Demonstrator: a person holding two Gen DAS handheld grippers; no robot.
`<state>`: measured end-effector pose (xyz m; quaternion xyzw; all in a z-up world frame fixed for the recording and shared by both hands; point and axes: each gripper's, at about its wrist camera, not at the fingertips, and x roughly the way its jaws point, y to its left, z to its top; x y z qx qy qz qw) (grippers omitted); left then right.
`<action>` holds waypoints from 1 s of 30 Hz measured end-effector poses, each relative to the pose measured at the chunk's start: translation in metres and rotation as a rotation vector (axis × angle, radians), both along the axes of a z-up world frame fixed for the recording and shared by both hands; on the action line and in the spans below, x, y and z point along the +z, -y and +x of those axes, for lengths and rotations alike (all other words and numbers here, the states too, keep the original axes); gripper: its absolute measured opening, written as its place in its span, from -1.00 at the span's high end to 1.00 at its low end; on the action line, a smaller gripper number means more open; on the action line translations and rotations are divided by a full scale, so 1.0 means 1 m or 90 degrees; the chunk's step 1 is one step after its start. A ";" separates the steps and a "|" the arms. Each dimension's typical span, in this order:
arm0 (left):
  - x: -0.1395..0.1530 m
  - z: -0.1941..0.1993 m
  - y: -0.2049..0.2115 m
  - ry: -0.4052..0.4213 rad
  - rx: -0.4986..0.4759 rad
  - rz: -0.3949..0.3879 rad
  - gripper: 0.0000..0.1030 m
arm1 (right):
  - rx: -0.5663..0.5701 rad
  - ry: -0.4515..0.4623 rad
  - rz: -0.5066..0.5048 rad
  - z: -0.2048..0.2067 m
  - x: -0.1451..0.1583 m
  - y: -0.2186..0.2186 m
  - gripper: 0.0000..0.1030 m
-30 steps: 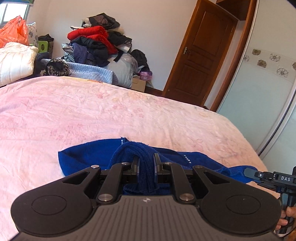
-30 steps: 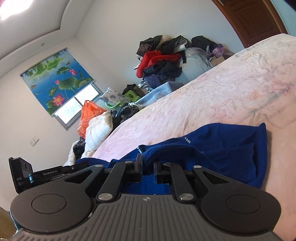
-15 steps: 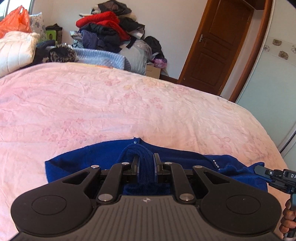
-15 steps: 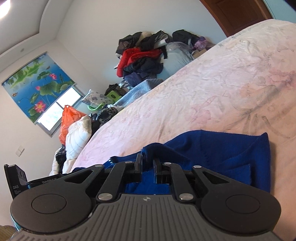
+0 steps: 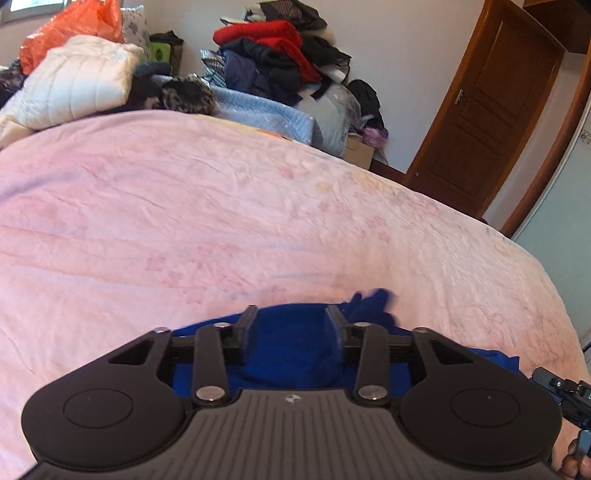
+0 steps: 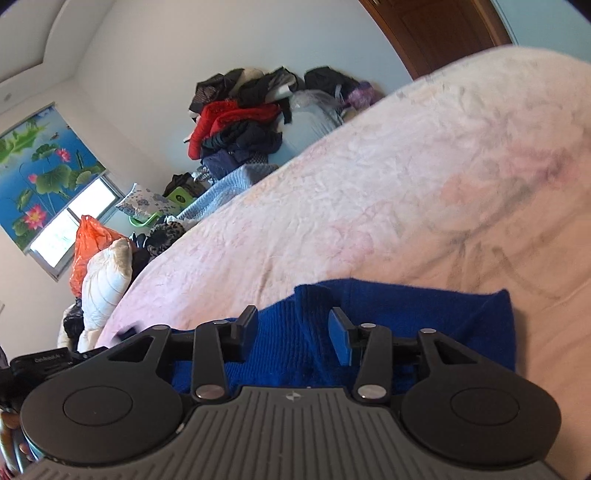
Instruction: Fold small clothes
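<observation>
A small dark-blue knit garment [image 5: 291, 350] lies bunched on the pink bedspread [image 5: 258, 221] at the near edge of the bed. My left gripper [image 5: 291, 319] hovers low over it. Its jaws are opening, with a hump of blue cloth in the gap and the pads off it. In the right wrist view the same garment [image 6: 424, 317] spreads to the right. My right gripper [image 6: 291, 325] has its jaws opening too, with a ribbed fold between the fingers but not pinched. The right gripper's body [image 5: 561, 387] shows at the left view's right edge.
A heap of red and dark clothes [image 5: 273, 55] rises beyond the far side of the bed. A white quilted item [image 5: 77, 81] and an orange bag [image 5: 74, 29] sit at the far left. A brown door [image 5: 498, 110] stands at the right. A window with a lotus blind [image 6: 44, 158] is at the left.
Both grippers were pinched on blue cloth and their jaws now stand apart. Both hands have sunk toward the bed, and the lifted folds have dropped onto the garment.
</observation>
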<state>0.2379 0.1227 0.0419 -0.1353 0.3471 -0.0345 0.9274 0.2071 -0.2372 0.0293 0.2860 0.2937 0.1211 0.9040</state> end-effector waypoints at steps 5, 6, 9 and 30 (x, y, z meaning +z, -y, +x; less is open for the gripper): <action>0.002 -0.021 0.024 0.027 -0.096 0.109 -0.08 | 0.098 -0.040 -0.043 0.009 -0.003 -0.022 -0.16; -0.003 -0.025 0.031 0.026 -0.116 0.138 -0.08 | 0.085 -0.052 -0.071 0.011 -0.005 -0.024 -0.16; -0.019 -0.034 0.042 0.022 -0.140 0.224 -0.08 | 0.003 -0.057 -0.117 0.013 -0.007 -0.015 -0.13; -0.050 -0.129 -0.015 -0.030 -0.172 0.072 0.52 | 0.301 -0.044 0.016 0.062 0.023 -0.197 -0.34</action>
